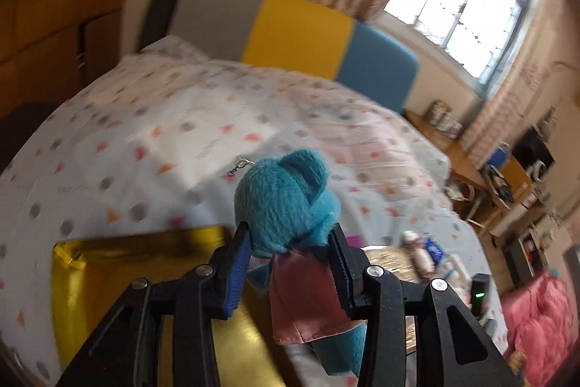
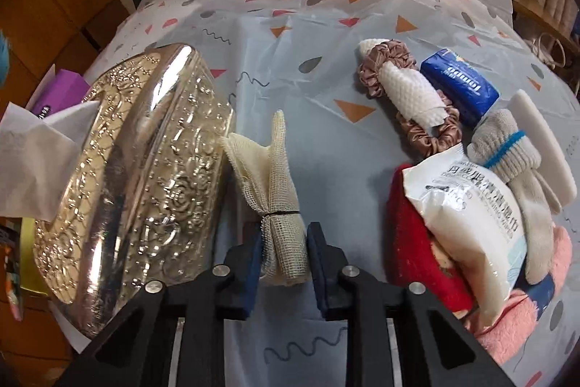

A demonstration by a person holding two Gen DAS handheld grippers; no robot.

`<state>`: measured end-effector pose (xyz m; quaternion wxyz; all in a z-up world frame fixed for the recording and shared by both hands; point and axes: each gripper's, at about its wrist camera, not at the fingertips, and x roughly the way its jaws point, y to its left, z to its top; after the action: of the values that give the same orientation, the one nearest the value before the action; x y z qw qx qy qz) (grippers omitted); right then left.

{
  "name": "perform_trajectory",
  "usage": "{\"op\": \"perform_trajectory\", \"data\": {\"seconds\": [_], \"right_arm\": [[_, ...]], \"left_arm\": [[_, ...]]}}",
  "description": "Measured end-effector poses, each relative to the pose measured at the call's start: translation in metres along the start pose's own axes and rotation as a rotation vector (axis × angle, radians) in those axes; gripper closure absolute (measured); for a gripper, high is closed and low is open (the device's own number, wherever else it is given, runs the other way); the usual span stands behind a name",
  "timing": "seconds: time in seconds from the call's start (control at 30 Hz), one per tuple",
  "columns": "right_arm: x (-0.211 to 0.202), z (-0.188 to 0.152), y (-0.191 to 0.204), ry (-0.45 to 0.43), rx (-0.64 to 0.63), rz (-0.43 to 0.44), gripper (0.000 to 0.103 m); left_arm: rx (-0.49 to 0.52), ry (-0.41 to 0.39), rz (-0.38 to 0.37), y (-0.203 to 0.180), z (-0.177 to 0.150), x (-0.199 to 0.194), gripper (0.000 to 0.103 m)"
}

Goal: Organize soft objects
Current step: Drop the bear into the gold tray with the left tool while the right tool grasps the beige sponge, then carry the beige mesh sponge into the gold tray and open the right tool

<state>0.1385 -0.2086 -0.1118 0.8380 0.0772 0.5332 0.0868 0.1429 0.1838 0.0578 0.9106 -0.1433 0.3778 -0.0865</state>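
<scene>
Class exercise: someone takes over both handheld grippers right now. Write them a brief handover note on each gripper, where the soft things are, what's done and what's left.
Left gripper: shut on the blue plush toy, held above the gold tray.
Right gripper: shut on the cream mesh cloth, beside the embossed silver tray.
Done: both items gripped; neither placed yet.
Left: scrunchie, grey mitten, wipes pack, red cloth and pink cloth lie piled on the bed cover.

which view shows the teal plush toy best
The left wrist view: the teal plush toy fills its centre, clamped in the left gripper above the gold tray. The right wrist view catches only a teal sliver at its left edge.
</scene>
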Motion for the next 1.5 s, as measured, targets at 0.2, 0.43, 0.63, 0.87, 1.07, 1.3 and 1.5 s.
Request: {"op": "perform_trajectory", "data": {"seconds": [0.2,0.43,0.63,0.87,1.07,1.3,1.5], "right_arm": [[0.001,0.0,-0.004,-0.001,-0.003,-0.007,0.081],[-0.001,-0.003,0.0,-0.006,-0.023,-0.026,0.081],[0.0,-0.004,0.001,-0.011,-0.027,-0.043,0.081],[-0.001,-0.002,-0.001,-0.02,-0.021,-0.058,0.081],[-0.004,-0.002,0.0,-0.04,-0.024,-0.103,0.081],[-0.022,0.001,-0.015,-0.117,0.047,-0.146,0.083],[-0.054,0.0,-0.041,-0.232,0.202,-0.091,0.083]], "left_arm": [[-0.127,0.136,0.13,0.07,-0.054,0.04,0.061],[-0.085,0.227,0.164,0.053,-0.063,0.097,0.056],[-0.057,0.14,0.191,0.04,-0.052,0.098,0.031],[0.019,0.051,0.356,0.033,-0.075,0.061,0.025],[0.067,-0.029,0.432,0.022,-0.118,0.023,0.011],[0.057,0.028,0.388,0.014,-0.158,0.012,0.011],[0.073,0.022,0.4,0.011,-0.17,0.005,0.011]]}}
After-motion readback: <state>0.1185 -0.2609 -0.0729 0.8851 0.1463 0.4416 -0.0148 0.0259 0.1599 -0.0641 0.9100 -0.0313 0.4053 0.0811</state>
